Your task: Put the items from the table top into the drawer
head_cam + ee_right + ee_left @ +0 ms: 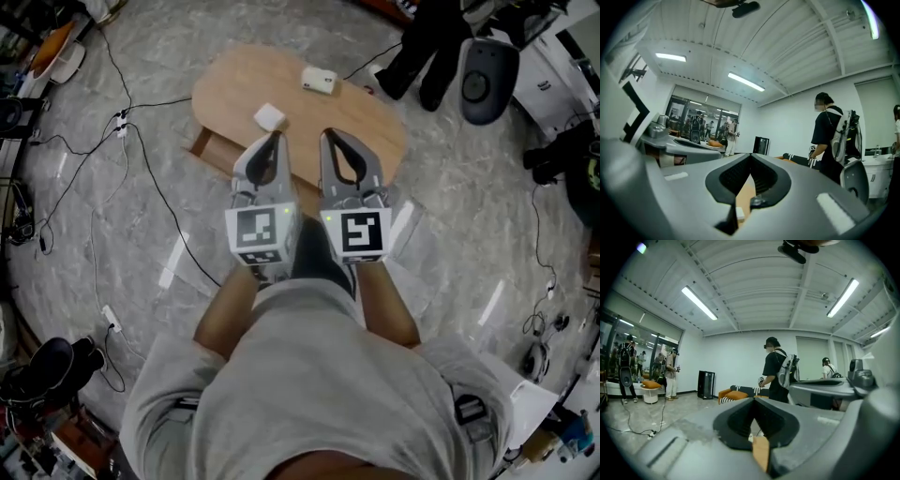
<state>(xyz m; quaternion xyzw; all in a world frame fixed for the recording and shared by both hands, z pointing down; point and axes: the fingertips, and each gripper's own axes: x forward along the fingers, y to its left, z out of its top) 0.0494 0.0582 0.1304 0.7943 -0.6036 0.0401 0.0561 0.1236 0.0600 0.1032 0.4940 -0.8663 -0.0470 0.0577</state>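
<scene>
A low oval wooden table [356,122] stands ahead of me on the marble floor. Two white items lie on it: a small block [269,116] near the front left and a boxy piece [319,81] at the back. A wooden drawer [208,146] sticks out under the table's left edge. My left gripper [273,138] and right gripper [329,134] are held side by side, pointing at the table, both shut with nothing in them. The left gripper view shows the left gripper [753,398] with its jaws meeting. The right gripper view shows the same for the right gripper [750,155].
Black cables [141,159] and a power strip [110,319] run over the floor at the left. A person in dark clothes [422,47] stands beyond the table, next to an office chair [487,80]. Bags and gear lie at the lower left and at the right.
</scene>
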